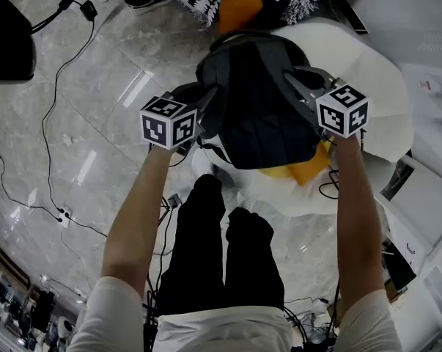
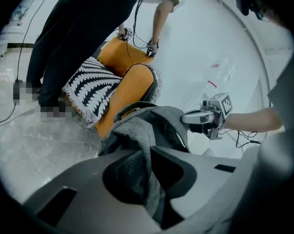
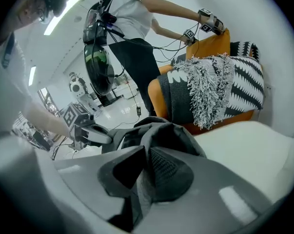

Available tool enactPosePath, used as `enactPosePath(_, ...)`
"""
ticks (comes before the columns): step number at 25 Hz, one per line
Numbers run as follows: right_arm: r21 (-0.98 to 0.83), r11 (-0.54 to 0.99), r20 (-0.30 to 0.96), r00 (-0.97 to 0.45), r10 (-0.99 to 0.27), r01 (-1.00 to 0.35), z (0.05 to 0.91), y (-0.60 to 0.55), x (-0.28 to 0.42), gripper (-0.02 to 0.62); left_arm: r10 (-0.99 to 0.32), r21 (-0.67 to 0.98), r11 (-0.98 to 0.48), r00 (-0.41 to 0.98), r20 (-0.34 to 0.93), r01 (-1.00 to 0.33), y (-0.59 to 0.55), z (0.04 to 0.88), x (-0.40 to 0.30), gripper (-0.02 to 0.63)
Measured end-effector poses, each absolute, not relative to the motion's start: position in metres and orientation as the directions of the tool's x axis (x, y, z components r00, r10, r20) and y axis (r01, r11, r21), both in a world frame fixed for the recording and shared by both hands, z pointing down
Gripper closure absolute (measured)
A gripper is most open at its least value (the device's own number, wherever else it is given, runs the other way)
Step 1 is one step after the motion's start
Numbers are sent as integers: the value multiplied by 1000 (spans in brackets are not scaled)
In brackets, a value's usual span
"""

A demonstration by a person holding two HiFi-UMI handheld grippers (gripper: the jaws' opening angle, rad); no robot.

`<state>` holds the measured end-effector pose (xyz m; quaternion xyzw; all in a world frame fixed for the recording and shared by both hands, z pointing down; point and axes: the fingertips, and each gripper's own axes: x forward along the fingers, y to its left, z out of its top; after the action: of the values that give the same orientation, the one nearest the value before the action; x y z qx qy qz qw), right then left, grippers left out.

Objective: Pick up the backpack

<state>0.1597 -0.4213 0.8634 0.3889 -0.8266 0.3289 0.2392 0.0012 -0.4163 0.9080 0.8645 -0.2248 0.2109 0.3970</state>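
Grip check, both sides.

- Your left gripper [image 1: 204,108] has its jaws pinched together on a fold of grey fabric at the left flank of the backpack [image 1: 257,101]. In the left gripper view the fold fills the gap between the pads.
- Your right gripper [image 1: 303,85] is clamped the same way on the right flank. In the right gripper view the cloth is bunched between the two pads.
- Neither gripper is empty, and neither stands apart.

Position:
- The backpack hangs or rests between your two hands, over the near left part of the white seat [image 1: 385,116].
- You cannot tell from these views whether its underside has cleared the seat.

Key relation:
- The pack's long axis runs near to far, from its handle end on the far side to its base toward your legs.
- The grippers sit across that axis, one left and one right, both on the far half.
- Neither hand is nearer, since both already touch it.
- Judgement: the grasp is done. The coming move is a straight raise with both hands level, or the near end will swing down.

Count:
- one backpack
- two grippers of yours, each with one marker cube
- one white seat
- one orange chair [image 2: 132,82] beyond it, with a black-and-white throw [image 2: 90,89]
- one other person [image 3: 132,18] standing by the chair
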Motion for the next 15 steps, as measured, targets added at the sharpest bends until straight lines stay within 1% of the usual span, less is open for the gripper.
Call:
enactPosePath(6,-351,492,660,-583,-473,-796,845,-405,154,558,-217,582,-587,802,556,-563,-404,887,-5,577)
enactPosePath(11,-382,480,651,-599,-467,-790,825,-391,150,561,-213,562,-602,792,572,-567,-389,869,-7,574)
enactPosePath(15,-407,469,637,-612,-470,-784,809,-374,146,563,-220,569,-583,787,577,-580,-373,852,-11,575)
